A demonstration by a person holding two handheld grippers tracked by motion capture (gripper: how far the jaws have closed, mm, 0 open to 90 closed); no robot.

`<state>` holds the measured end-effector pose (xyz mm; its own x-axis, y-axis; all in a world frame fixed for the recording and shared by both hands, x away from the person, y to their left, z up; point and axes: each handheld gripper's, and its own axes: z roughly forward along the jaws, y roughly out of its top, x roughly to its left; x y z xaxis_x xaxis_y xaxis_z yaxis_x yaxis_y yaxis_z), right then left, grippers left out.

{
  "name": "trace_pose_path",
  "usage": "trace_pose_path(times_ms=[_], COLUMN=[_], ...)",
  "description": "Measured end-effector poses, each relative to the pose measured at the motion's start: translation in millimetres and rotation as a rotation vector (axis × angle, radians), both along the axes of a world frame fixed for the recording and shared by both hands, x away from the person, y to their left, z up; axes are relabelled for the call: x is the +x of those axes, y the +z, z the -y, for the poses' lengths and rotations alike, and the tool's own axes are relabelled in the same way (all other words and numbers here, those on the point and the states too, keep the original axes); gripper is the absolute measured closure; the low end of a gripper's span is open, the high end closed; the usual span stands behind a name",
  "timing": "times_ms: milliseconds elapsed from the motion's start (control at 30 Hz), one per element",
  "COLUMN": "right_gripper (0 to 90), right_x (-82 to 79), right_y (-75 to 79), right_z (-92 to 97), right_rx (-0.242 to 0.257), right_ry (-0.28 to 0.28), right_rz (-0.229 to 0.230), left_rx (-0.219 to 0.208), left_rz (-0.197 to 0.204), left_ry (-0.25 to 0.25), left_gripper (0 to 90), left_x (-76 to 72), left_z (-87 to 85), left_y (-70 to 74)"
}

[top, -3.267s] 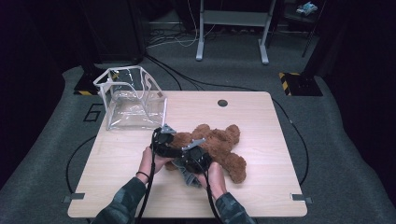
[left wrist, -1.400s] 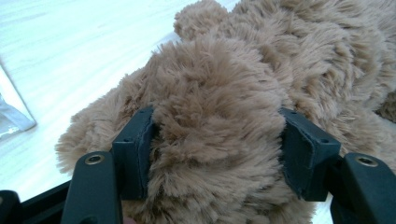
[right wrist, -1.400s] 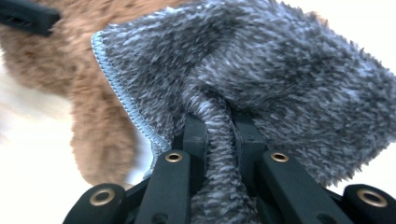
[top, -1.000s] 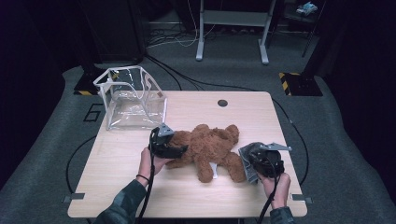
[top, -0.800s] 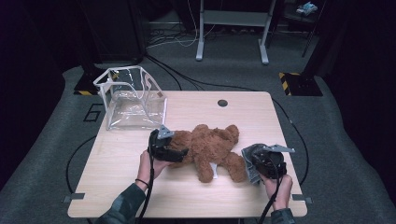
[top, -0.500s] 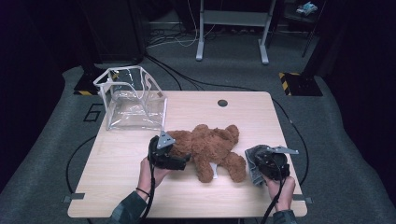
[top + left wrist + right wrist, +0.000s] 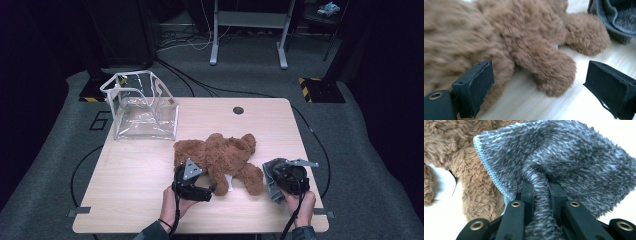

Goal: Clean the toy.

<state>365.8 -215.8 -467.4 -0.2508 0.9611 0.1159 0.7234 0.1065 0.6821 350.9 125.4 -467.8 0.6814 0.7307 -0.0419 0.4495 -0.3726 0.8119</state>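
A brown teddy bear (image 7: 225,155) lies on the wooden table (image 7: 130,175). My left gripper (image 7: 212,190) sits at its near side, open. In the left gripper view the jaws (image 7: 540,75) stand wide on either side of one bear leg (image 7: 549,67) without touching it; they have just been closing slightly. My right gripper (image 7: 274,181), to the right of the bear, is shut on a grey fuzzy cloth (image 7: 270,182). The right gripper view shows the cloth (image 7: 574,157) bunched between the jaws (image 7: 541,187), with the bear (image 7: 474,182) just behind it.
A clear plastic bag (image 7: 142,107) stands open at the table's far left. A round cable hole (image 7: 238,110) is in the table's far edge. Bare wood lies left of the bear. Dark carpet, cables and stand legs (image 7: 247,50) lie beyond the table.
My left gripper has slid from the bear's head end toward the near edge and rightward to a leg. The right gripper and its cloth have barely shifted.
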Motion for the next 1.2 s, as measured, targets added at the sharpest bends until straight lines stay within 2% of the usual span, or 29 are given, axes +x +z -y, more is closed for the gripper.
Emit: trace_pose_path(times_ms=[100,467,600,667,700,833,1000,1200], right_gripper=[77.8,77.8,77.8,77.8,77.8,77.8,77.8,77.8], right_x=[1.2,3.7,3.0,2.6,2.8,2.8,3.0,4.0], right_y=[0.4,2.3,2.5,2.5,2.4,3.1,3.7,5.3], right_z=[-0.3,0.7,2.1,2.0,2.2,1.8,0.1,-2.1], right_rx=[-0.001,-0.02,-0.021,-0.022,-0.021,-0.019,-0.022,-0.024], right_ry=[-0.004,-0.016,-0.016,-0.015,-0.013,-0.019,-0.009,-0.006], right_rz=[0.001,-0.004,-0.003,-0.003,-0.002,-0.004,0.006,0.008], left_rx=[-0.016,-0.016,-0.007,-0.017,-0.004,0.004,0.012,0.021], left_rz=[-0.02,-0.049,-0.047,-0.053,-0.045,-0.063,-0.06,-0.082], left_ry=[0.006,0.015,0.015,0.025,0.021,0.014,0.013,0.025], left_gripper=[7.6,7.8,8.1,8.5,9.2,10.2,12.4,14.1], left_x=[-0.8,-0.3,1.0,1.6,2.4,3.6,5.8,9.1], left_z=[4.6,27.6,29.0,30.1,30.0,33.9,37.1,40.0], left_y=[-7.3,-29.8,-31.8,-32.3,-32.2,-35.6,-37.9,-44.4])
